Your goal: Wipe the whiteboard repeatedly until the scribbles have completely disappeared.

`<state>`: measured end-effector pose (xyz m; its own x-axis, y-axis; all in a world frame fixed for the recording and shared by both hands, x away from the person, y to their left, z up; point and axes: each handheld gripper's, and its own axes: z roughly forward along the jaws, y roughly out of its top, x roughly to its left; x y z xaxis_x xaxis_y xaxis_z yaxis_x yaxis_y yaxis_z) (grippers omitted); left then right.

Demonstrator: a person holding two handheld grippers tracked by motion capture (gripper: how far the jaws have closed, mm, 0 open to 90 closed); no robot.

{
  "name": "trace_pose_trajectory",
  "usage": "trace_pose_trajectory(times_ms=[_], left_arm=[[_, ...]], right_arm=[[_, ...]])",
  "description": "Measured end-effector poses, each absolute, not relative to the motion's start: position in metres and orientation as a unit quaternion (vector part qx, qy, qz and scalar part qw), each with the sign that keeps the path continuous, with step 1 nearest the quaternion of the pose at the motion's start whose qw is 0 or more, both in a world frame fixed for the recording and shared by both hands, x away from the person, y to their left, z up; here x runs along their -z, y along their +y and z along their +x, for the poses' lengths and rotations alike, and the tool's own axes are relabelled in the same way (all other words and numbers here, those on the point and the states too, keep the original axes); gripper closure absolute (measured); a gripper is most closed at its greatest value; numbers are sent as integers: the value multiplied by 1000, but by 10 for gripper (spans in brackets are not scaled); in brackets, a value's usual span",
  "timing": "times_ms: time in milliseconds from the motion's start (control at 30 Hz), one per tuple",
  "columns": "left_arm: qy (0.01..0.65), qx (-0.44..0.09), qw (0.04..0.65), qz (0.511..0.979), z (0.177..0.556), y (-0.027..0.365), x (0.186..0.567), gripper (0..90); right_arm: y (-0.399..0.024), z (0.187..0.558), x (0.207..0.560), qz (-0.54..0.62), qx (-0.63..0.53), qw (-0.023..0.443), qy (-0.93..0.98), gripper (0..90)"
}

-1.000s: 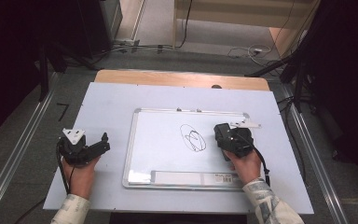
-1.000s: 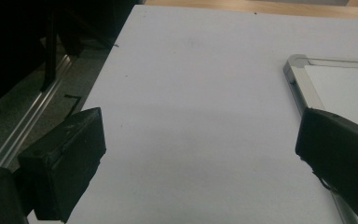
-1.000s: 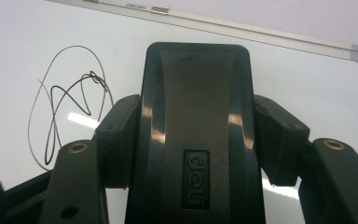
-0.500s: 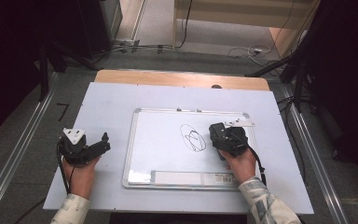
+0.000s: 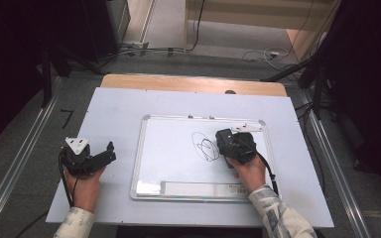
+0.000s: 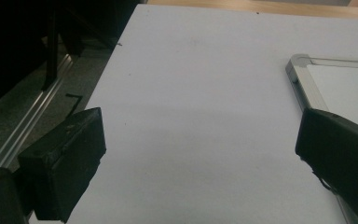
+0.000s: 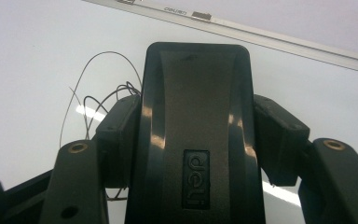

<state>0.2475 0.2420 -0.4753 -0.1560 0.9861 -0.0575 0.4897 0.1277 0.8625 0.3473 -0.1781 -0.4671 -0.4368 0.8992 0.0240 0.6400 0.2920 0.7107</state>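
Even overhead light on the table (image 5: 119, 114), dark surroundings; glare streaks on the whiteboard (image 7: 37, 56) and eraser (image 7: 196, 121); the left gripper view's jaws blur softly.

I count one whiteboard (image 5: 178, 153), one black eraser (image 7: 196, 140), one scribble (image 5: 206, 147) at frame centre, and two grippers: left gripper (image 5: 110, 151), right gripper (image 5: 224, 141).

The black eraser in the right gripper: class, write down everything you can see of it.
The eraser is a black, glossy, plastic-looking block with rounded corners, a raised middle band and a small embossed logo plate near its lower end. The right gripper is shut on it, one black pad against each long side. It sits over the whiteboard, at the right edge of the thin black scribble, with the board's silvery top frame beyond it. Its underside is hidden, so whether it touches the board cannot be told.
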Motion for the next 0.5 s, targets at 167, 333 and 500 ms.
trace_pose_trajectory(times_ms=[167, 333, 500], left_arm=[[668, -362, 343, 553, 248, 242, 475, 19], [667, -363, 343, 553, 247, 242, 475, 19], [667, -362, 343, 553, 247, 242, 475, 19]], right_arm=[[-171, 352, 470, 491, -331, 193, 782, 366], [-168, 356, 470, 490, -331, 192, 783, 366], [-164, 359, 470, 490, -331, 191, 784, 366]])
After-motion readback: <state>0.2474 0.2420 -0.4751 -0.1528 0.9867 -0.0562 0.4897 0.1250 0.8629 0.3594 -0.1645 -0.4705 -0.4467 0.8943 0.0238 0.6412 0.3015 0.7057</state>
